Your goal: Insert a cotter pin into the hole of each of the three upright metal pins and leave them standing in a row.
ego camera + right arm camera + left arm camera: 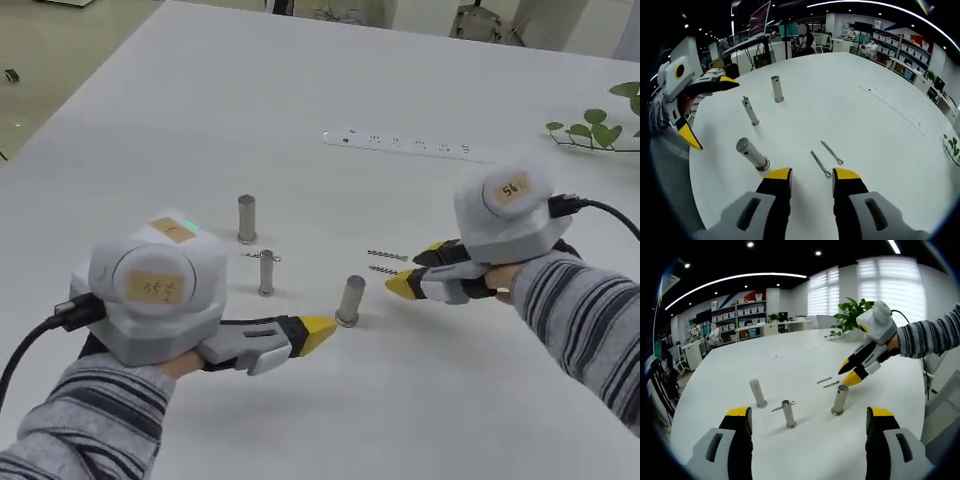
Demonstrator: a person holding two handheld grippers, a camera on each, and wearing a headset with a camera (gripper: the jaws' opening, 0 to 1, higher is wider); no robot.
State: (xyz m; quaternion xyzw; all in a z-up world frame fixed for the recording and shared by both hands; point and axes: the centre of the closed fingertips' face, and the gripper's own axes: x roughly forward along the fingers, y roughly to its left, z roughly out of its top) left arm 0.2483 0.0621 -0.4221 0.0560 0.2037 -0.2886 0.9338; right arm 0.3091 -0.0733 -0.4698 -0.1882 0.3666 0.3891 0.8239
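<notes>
Your left gripper [810, 414] hovers with jaws wide apart and empty, facing the nearest plain steel upright pin [350, 300], likely to steady it. Your right gripper [811, 176], jaws slightly parted and empty, sits just short of two loose thin wire cotter pins [387, 256]. The middle upright pin [265, 272] already carries one; the far upright pin [246, 218] is bare. The white bench [450, 400] leaves open room all round, its edges well apart from the row

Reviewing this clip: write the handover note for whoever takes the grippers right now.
Left gripper: open, empty, at the near pin.
Right gripper: open, empty, just short of two loose cotter pins lying on the table.
All three pins stand upright.
Done: middle pin has its cotter pin through it.
Left: near pin and far pin have none.
</notes>
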